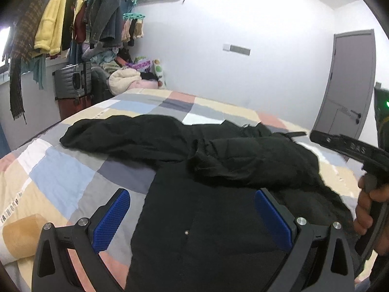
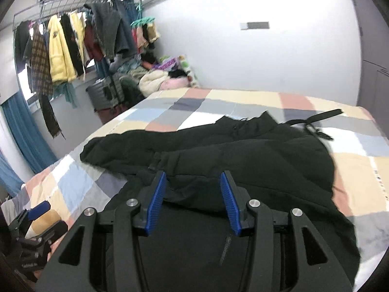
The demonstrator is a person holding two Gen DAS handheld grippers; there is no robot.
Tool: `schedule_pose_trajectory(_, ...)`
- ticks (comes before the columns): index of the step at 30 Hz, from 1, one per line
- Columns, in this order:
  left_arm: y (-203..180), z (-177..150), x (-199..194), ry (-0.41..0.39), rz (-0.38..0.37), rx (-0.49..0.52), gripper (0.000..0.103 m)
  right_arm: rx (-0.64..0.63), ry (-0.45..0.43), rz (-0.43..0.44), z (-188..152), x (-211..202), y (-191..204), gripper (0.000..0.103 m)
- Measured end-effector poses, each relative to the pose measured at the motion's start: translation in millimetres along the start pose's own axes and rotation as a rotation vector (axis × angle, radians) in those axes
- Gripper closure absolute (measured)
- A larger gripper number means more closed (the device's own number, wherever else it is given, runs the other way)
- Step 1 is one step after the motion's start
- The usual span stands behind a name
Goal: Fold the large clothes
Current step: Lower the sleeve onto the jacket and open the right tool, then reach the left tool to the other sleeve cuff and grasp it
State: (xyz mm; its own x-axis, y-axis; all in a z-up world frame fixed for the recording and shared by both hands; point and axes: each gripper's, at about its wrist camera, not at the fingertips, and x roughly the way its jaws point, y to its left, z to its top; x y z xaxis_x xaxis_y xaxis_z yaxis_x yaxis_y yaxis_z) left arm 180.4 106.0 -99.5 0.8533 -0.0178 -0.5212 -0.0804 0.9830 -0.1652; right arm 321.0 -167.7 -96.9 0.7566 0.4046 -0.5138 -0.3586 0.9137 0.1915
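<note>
A large black garment [image 1: 218, 170] lies spread on the checked bedspread [image 1: 60, 175], one sleeve stretched to the left and the other folded across its body. My left gripper [image 1: 192, 199] is open wide over the garment's near left edge, holding nothing. My right gripper [image 2: 193, 182] is open, above the garment [image 2: 243, 150] near the folded sleeve, holding nothing. The right gripper also shows at the right edge of the left wrist view [image 1: 364, 170], held in a hand. The left gripper shows at the lower left of the right wrist view [image 2: 36, 219].
The bedspread [image 2: 359, 160] covers a bed. A rack of hanging clothes [image 1: 60, 24] and a grey suitcase [image 1: 73, 80] stand at the far left. A pile of soft things [image 1: 131, 77] lies at the bed's far corner. A grey door [image 1: 347, 85] is at the right.
</note>
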Motion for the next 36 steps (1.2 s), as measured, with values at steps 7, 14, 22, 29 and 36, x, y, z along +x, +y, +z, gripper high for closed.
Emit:
schedule_pose_trajectory(7, -13.6, -4.8, -31.7, -0.067, -0.017, 0.031, 0.000, -0.004, -0.015, -0.118, -19.3, -58.0, -13.9, 0.055)
schedule_pose_trajectory(14, -17.8, -13.1, -40.2, -0.062, -0.017, 0.047, 0.000, 0.035, -0.042, -0.186, -50.9, -103.5, -34.9, 0.055)
schedule_pose_trajectory(22, -25.3, -16.2, -42.4, -0.065, -0.020, 0.064, 0.000, 0.028, -0.048, -0.201, -87.0, -135.7, -42.8, 0.055)
schedule_pose_trajectory(29, -30.3, -17.6, -39.0, -0.059, -0.022, 0.074, 0.000, 0.034, -0.082, -0.195, -111.6, -151.4, -40.2, 0.055)
schedule_pose_trajectory(36, -36.7, -11.6, -33.6, -0.032, -0.070, 0.082, 0.000, 0.018, -0.114, -0.208, -120.4, -155.4, -40.4, 0.053)
